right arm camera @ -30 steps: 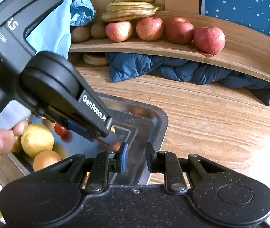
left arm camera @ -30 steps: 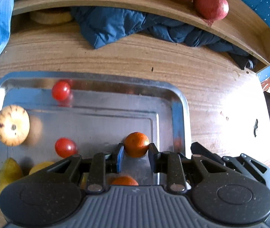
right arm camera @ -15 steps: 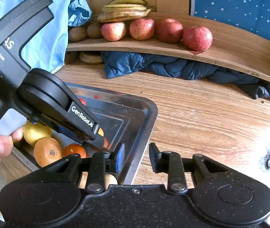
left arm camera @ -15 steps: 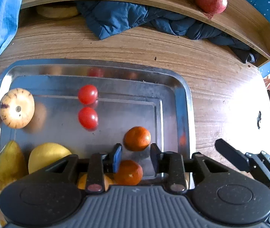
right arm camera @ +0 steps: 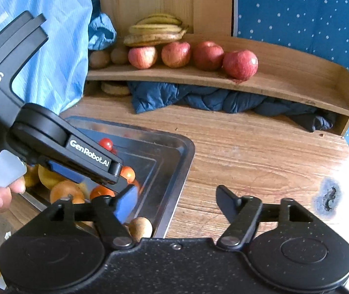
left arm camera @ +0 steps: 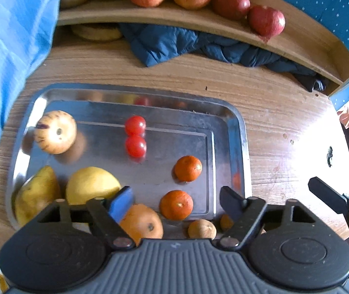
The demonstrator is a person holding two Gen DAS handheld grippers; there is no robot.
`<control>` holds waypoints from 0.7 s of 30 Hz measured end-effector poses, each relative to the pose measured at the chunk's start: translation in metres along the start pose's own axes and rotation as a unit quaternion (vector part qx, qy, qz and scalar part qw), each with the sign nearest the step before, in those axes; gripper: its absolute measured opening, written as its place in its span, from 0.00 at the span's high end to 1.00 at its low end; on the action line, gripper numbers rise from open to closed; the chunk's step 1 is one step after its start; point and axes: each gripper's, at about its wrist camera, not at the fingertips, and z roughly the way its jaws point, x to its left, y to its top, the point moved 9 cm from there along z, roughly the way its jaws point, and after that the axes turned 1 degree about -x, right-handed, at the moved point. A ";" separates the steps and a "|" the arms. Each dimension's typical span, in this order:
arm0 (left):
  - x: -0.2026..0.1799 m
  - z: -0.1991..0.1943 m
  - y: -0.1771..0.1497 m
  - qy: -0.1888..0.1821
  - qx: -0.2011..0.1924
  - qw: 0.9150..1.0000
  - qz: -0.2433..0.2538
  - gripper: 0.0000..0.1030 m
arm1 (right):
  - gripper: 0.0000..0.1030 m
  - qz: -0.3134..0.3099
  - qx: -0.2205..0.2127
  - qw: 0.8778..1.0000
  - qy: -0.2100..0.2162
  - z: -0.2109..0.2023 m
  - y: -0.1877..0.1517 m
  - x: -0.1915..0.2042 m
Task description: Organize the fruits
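Note:
A steel tray (left arm camera: 244, 147) on the wooden table holds two cherry tomatoes (left arm camera: 135, 134), two tangerines (left arm camera: 188, 168), an orange (left arm camera: 142, 223), a yellow pear (left arm camera: 37, 193), a yellow round fruit (left arm camera: 91, 183), a striped melon-like fruit (left arm camera: 55, 132) and small brown fruits (left arm camera: 201, 229). My left gripper (left arm camera: 176, 199) is open and empty above the tray's near edge. My right gripper (right arm camera: 176, 203) is open and empty over the tray's right rim (right arm camera: 186, 156) and the table. The left gripper's body (right arm camera: 59, 144) shows in the right wrist view.
A curved wooden shelf (right arm camera: 297, 90) at the back carries several red apples (right arm camera: 240, 64), bananas (right arm camera: 154, 30) and brown fruits (right arm camera: 99, 58). A dark blue jacket (right arm camera: 211, 98) lies under it. Light blue cloth (left arm camera: 10, 36) hangs at the left. The table has a dark mark (right arm camera: 329, 196).
Both grippers have opened wide and pulled back and up from the tray. The two tomatoes have rolled together near the tray's middle. More of the shelf shows.

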 end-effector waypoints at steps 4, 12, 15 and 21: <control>0.005 -0.014 -0.001 0.005 -0.013 1.000 -0.002 0.04 | 0.20 0.002 -0.013 1.000 0.001 -0.010 0.003 0.003; 0.019 -0.036 -0.008 0.019 -0.032 0.999 -0.008 0.01 | 0.07 0.014 -0.036 0.999 0.002 -0.028 0.008 0.008; 0.021 -0.042 -0.010 0.020 -0.036 0.999 -0.009 0.01 | 0.06 0.017 -0.039 0.999 0.004 -0.033 0.006 0.012; 0.028 -0.057 -0.019 0.025 -0.051 0.998 -0.013 0.01 | 0.03 0.016 -0.044 0.999 0.000 -0.040 0.005 0.016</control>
